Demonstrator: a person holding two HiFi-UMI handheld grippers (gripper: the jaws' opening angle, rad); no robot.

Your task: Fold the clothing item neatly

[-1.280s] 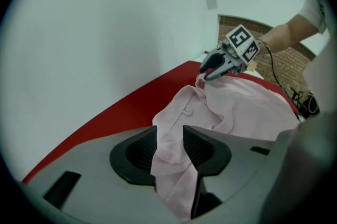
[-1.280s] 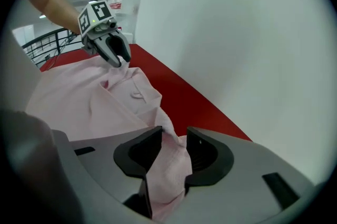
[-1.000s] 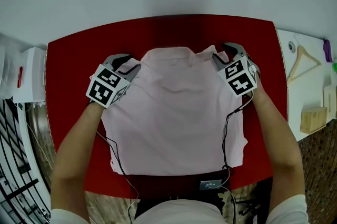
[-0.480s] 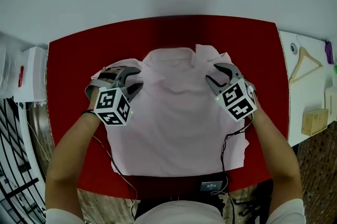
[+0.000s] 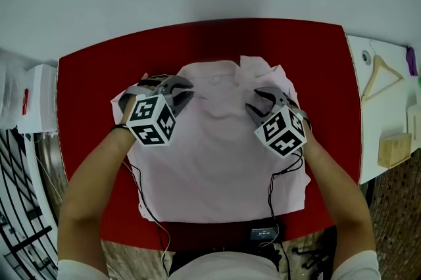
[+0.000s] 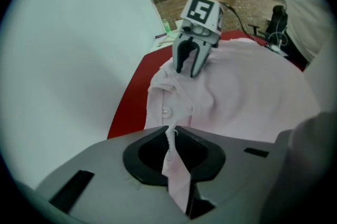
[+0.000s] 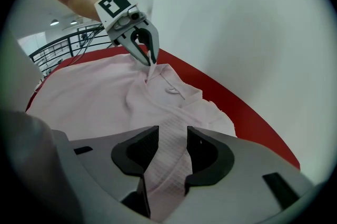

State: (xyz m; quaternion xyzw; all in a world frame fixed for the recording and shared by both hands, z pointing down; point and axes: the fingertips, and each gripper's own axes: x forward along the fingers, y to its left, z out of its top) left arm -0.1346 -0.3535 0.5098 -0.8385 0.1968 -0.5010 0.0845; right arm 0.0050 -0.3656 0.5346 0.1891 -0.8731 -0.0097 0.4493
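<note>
Our pale pink cotton shirt (image 5: 220, 160) lies spread out on the red table (image 5: 92, 75). Our left gripper (image 5: 184, 89) has just been closing and now pinches a thin bit of cloth near the collar. Our right gripper (image 5: 253, 101) holds a thicker fold, its jaws partway apart. We are only starting: no neat fold is made yet

Pale pink shirt (image 5: 217, 160), spread flat (shoulders lifted), on red table (image 5: 92, 75)
</note>
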